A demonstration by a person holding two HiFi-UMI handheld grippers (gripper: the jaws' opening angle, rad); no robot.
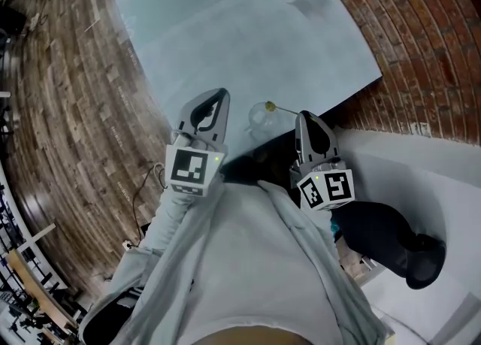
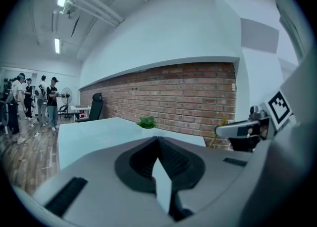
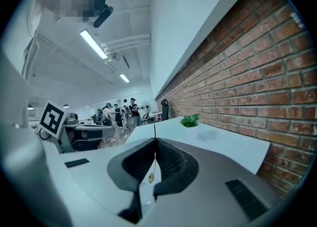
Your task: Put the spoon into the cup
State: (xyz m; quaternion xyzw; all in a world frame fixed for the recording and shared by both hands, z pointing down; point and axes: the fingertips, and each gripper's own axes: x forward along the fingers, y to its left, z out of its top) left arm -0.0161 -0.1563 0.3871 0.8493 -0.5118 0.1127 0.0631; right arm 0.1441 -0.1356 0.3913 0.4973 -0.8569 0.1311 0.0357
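Right gripper (image 1: 303, 116) has its jaws pinched shut on the thin handle of the spoon (image 1: 282, 108). In the right gripper view the little gold bowl (image 3: 150, 177) dangles just behind the closed tips. From the head view, the bowl end sits right at the far rim of the clear cup (image 1: 261, 118), which stands close to the near edge of the counter (image 1: 225, 35). I can't tell whether the spoon is actually inside yet.

Left gripper (image 1: 220, 94) is just left of the cup, jaws together with nothing in them.

Handling-wise, my guess is the spoon is light, stiff and slick. With such a skinny handle it'll want to swivel in the jaws, so the grip near the handle's end is fine for dangling it in bowl-first. The cup looks like thin glass: light, tippy, breakable. I'd lower gently and let go only once the bowl is well below the rim.
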